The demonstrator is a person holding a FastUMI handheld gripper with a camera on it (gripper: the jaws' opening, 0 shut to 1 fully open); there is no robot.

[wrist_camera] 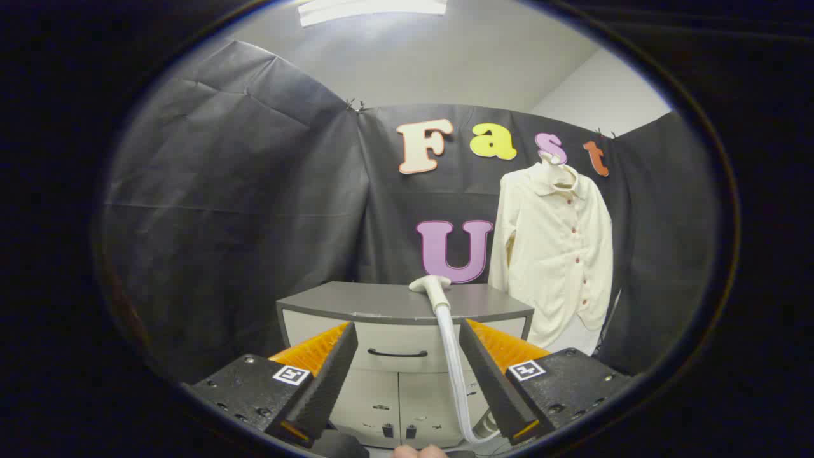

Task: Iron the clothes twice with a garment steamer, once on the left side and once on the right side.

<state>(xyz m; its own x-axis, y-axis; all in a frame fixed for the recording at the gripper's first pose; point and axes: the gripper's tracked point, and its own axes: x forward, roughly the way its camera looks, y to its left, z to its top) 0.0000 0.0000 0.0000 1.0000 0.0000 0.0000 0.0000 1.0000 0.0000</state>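
Gripper view, tool (407,356): fingers spread wide, holding nothing, well short of the desk (356,304).
Steamer head (431,285): lies on the desk top beyond the fingers; its hose (453,362) hangs down the front, near the right finger.
Shirt (559,248): hung on the booth wall, right of the desk.
Step, likely: reach for the steamer.
Doing it well: centre both fingers on the handle neck, above the hose, before closing.

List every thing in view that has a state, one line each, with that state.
tongs: open, holding nothing, short of the cabinet.
steamer head: lying on the cabinet top, untouched.
steamer hose: hanging down the cabinet front, between the fingers in this view.
shirt: hanging on a hanger, buttoned, beside the cabinet.
cabinet: drawer and doors shut.
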